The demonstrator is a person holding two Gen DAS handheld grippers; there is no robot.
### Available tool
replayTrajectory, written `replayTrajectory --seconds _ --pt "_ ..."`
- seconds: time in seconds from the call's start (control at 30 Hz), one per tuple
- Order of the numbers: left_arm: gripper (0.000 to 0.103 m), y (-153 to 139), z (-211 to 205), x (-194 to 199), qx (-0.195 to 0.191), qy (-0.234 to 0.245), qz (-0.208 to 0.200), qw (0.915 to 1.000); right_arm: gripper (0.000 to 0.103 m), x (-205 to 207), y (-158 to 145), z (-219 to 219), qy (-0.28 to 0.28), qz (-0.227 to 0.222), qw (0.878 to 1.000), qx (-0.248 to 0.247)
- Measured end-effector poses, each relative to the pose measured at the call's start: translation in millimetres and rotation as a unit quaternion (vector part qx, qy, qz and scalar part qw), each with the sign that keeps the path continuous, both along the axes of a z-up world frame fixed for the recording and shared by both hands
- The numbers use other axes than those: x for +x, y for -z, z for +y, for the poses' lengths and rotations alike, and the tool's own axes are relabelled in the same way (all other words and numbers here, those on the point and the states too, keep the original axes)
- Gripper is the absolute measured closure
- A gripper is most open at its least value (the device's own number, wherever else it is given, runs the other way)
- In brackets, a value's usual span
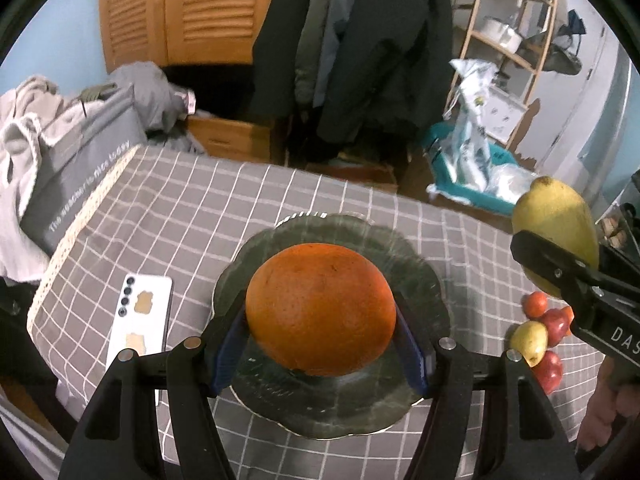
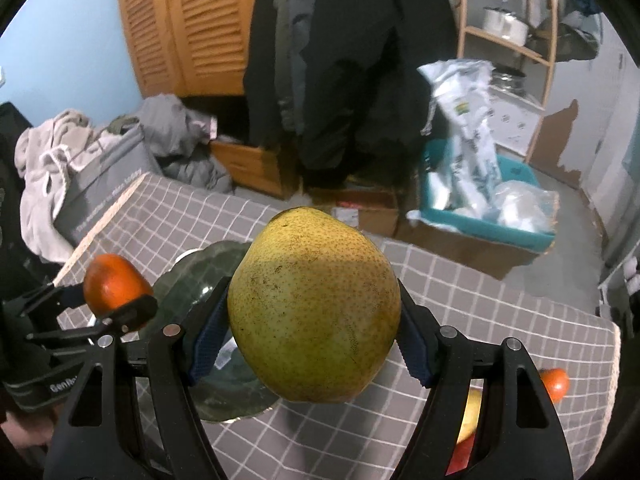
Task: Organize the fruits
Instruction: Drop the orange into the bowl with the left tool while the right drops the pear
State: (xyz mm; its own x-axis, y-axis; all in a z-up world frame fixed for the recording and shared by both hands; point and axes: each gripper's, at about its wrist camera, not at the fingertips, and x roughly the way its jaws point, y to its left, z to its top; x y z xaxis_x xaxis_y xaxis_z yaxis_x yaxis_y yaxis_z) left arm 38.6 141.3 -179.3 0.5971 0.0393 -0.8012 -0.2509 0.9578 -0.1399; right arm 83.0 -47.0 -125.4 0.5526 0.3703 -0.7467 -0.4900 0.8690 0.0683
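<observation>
My left gripper [image 1: 320,344] is shut on a large orange [image 1: 320,308] and holds it just above a dark green scalloped plate [image 1: 360,408] on the checked tablecloth. My right gripper [image 2: 312,344] is shut on a big yellow-green pear [image 2: 316,304], held in the air to the right of the plate [image 2: 192,272]. The pear [image 1: 556,232] and right gripper also show at the right of the left wrist view. The orange [image 2: 114,288] and left gripper show at the left of the right wrist view.
Several small fruits, red, orange and yellow [image 1: 540,332], lie on the cloth right of the plate. A white phone [image 1: 140,320] lies left of it. A grey bag [image 1: 80,172] and clothes sit beyond the table's left edge. A teal bin [image 2: 480,216] stands on the floor.
</observation>
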Motion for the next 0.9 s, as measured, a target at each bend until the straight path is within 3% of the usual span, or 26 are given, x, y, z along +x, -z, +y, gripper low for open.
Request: replayTrajectory --seconds 0.5,0.9 --pt "0.035 77.1 10.4 14.6 -0.018 -0.009 0.093 0.9955 0.028 15.7 70.2 38.3 -0.034 0.081 0.996 -0.032" --pt "0.035 106.4 9.7 19.4 -0.023 -0.011 0.135 0.9906 0.028 19.4 99.3 44.8 -0.043 0.115 0.992 -0.038"
